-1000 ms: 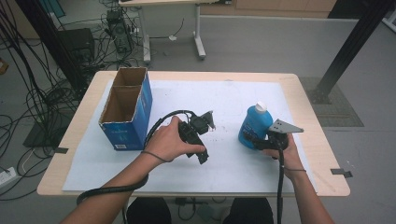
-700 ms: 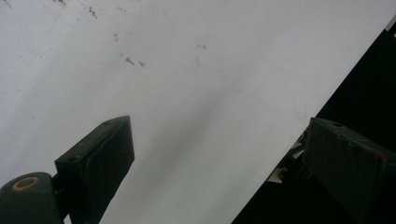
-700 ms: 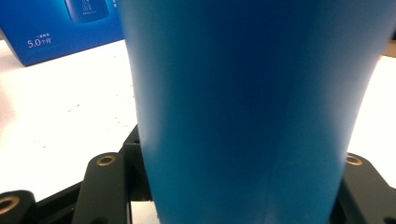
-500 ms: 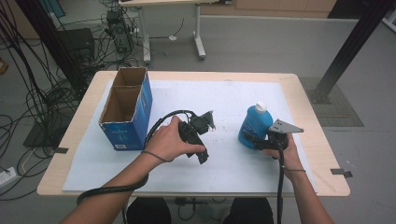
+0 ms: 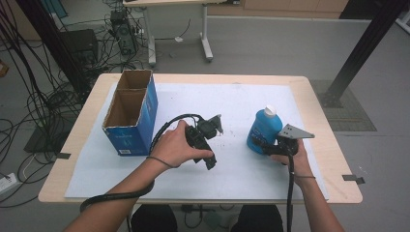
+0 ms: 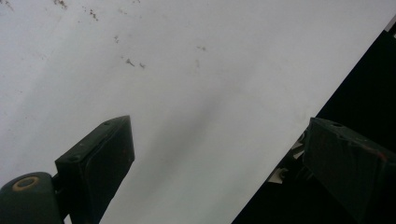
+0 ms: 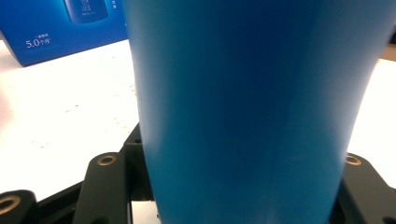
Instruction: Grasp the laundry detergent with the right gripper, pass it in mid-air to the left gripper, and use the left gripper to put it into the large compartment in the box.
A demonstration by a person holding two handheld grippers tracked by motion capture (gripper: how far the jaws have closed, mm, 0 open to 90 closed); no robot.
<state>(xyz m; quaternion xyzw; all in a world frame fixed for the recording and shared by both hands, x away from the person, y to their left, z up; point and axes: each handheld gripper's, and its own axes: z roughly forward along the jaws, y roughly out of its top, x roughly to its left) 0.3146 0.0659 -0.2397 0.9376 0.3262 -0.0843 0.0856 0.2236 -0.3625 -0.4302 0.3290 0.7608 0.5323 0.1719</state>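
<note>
Between matte black claw [image 7: 247, 186] jaws stands a smooth, rounded blue bottle [image 7: 252, 107].

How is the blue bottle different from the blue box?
The blue bottle is rounded with a white cap on top; the blue box is square-cornered, open-topped and shows bare cardboard inside. The bottle is clamped in the right gripper; nothing holds the box. The box looks larger than the bottle. Both are blue and stand upright on the white sheet.

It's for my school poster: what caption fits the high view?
Right gripper clamps an upright blue bottle; left gripper open beside a blue cardboard box.
</note>
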